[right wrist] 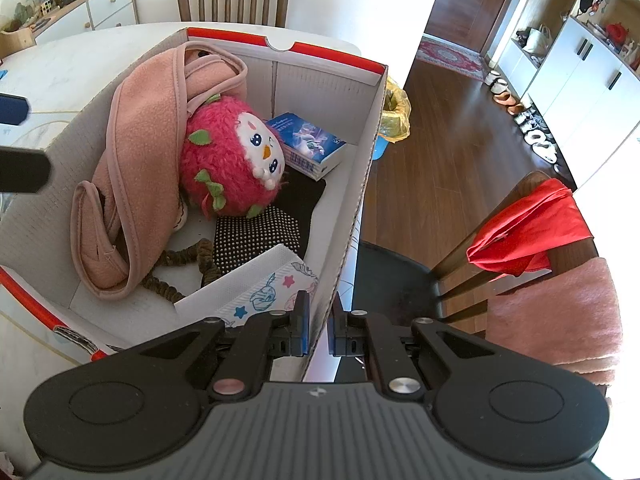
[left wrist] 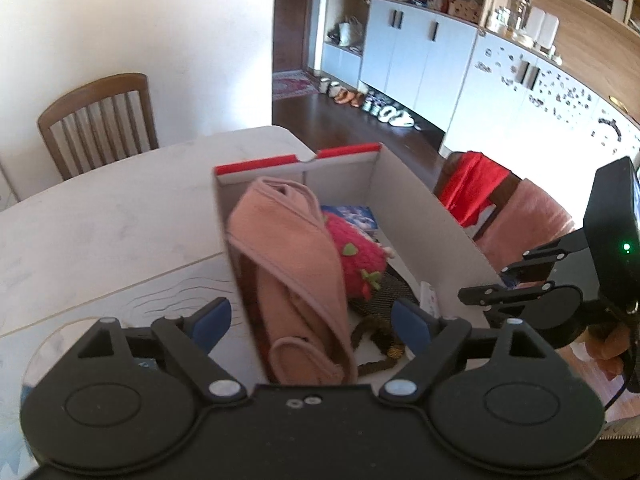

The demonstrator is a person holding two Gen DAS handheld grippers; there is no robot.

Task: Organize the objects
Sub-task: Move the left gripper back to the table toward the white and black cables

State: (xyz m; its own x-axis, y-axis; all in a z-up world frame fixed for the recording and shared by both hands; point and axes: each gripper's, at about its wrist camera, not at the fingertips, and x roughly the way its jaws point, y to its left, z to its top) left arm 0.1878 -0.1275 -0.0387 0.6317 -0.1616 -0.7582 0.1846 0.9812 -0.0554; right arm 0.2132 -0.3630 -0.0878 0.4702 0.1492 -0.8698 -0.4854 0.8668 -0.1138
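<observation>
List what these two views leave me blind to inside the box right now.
- Left wrist view: the blue paperback book is mostly hidden behind the pink fleece cloth and red plush toy.
- Right wrist view: the black studded bag is partly covered by the toy and white printed pouch.
- Book title: too small.

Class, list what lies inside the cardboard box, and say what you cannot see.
Inside the cardboard box: pink cloth, pink plush toy, blue book, black studded bag with a braided cord, and a white printed pack. Whatever lies under the cloth and toy is hidden.
</observation>
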